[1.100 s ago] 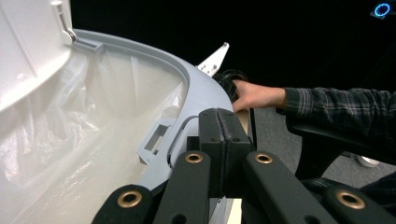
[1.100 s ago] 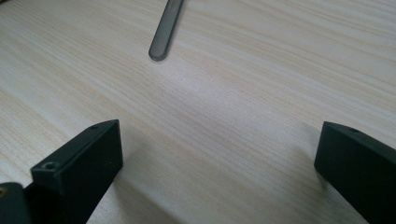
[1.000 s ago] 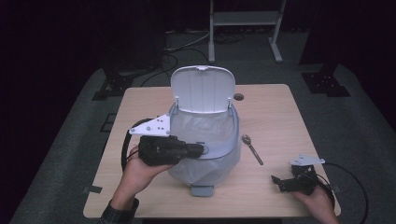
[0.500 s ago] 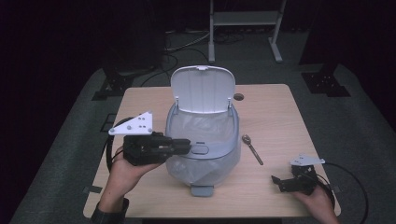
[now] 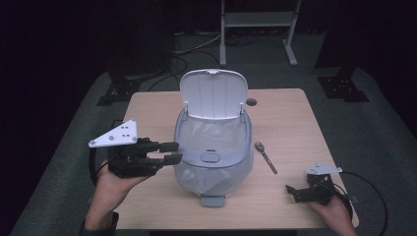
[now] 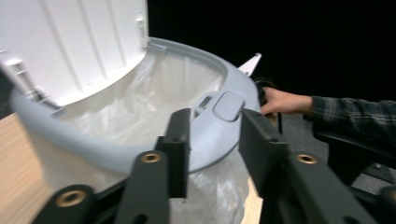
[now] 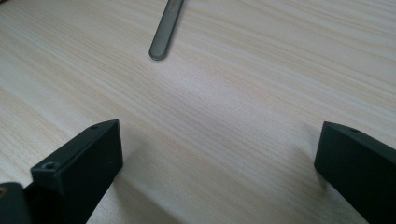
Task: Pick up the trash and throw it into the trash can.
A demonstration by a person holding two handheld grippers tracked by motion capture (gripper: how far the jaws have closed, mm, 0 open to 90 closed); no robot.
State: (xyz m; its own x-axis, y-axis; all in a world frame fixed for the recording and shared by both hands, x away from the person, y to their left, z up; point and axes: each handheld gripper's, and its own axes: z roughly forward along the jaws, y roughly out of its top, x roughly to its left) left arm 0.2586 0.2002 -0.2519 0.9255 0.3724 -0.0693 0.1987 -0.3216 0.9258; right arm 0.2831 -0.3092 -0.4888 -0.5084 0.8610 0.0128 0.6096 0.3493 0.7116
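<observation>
A grey bin (image 5: 212, 158) with a clear bag liner stands mid-table, its white lid (image 5: 212, 93) tipped up at the back. My left gripper (image 5: 171, 152) hovers at the bin's left side, tips just short of the rim. Its jaws have just been opening and nothing is between them. In the left gripper view that gripper (image 6: 217, 137) points at the bin's rim (image 6: 116, 151) and the raised lid (image 6: 79, 46). My right gripper (image 5: 296, 191) rests on the table at the front right, open wide. Seen from the right gripper (image 7: 215, 154), bare wood lies between the jaws.
A metal spoon (image 5: 265, 157) lies on the table right of the bin; its handle end (image 7: 166, 32) is ahead of the right jaws. A small dark disc (image 5: 252, 102) sits near the far edge. The person's hand and plaid sleeve (image 6: 289, 100) show beyond the bin.
My left gripper has drawn back to the left, off the bin's front rim, and its jaws have parted. The right gripper has stayed put.
</observation>
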